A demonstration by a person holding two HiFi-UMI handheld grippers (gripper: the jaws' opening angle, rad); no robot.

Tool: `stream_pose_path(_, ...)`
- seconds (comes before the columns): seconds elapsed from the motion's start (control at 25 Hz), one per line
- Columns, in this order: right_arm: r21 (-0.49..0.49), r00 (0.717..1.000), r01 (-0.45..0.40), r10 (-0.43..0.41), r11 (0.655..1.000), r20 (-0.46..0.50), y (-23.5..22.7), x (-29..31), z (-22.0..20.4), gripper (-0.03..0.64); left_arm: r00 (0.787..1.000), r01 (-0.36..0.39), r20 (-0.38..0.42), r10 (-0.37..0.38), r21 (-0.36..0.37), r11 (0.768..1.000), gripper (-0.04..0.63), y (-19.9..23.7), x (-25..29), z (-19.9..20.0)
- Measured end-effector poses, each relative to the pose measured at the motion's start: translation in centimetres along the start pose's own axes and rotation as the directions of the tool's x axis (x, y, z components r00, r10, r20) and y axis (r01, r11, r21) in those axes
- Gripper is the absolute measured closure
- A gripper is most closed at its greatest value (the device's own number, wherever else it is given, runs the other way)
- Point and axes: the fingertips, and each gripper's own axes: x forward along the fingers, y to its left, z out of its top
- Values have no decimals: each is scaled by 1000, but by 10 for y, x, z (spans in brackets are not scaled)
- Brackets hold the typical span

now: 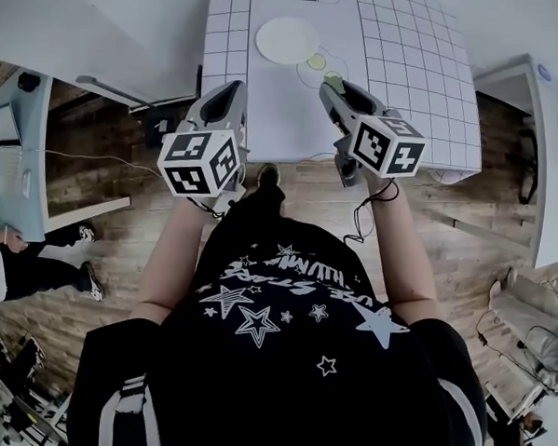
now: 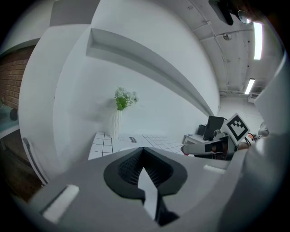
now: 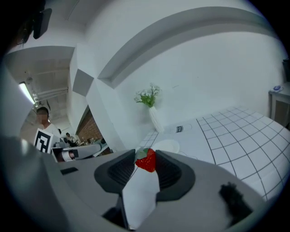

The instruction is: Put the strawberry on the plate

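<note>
A red strawberry [image 3: 147,162] with a green cap sits between the dark pads of my right gripper [image 3: 146,156], which is shut on it, held above the near edge of the table. In the head view that gripper [image 1: 333,86] points toward the round white plate [image 1: 287,41], which lies farther back on the white grid cloth [image 1: 409,56]. The plate [image 3: 166,146] shows just beyond the strawberry. My left gripper [image 1: 234,88] hovers at the table's near left corner. Its pads [image 2: 131,165] meet at the tips with nothing between them.
A white vase with green flowers [image 3: 152,106] stands at the table's far end by the wall. A pale green round thing [image 1: 315,61] lies near the plate. Wooden floor [image 1: 483,237] surrounds the table. Desks stand at left and right, and a person [image 1: 6,268] is at far left.
</note>
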Motion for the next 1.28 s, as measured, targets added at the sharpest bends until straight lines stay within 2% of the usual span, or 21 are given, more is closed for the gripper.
stream_pose_path(0.32, -46, 997, 46, -48, 998, -55, -24, 66, 16, 469, 1000, 13, -17, -13, -13, 1000, 586, 40, 51, 18)
stream_pose_path(0.68, -102, 984, 106, -119, 989, -135, -50, 140, 10, 469, 998, 36, -52, -37, -24, 999, 586, 84, 95, 15)
stream_pose_path(1.04, -138, 959, 110, -141, 984, -246, -66, 197, -17, 469, 994, 48, -96, -53, -58, 997, 586, 110, 120, 0)
stream_pose_path(1.28, -235, 922, 119, -195, 965, -334, -76, 215, -35, 469, 990, 57, -122, -67, -82, 995, 586, 113, 127, -12)
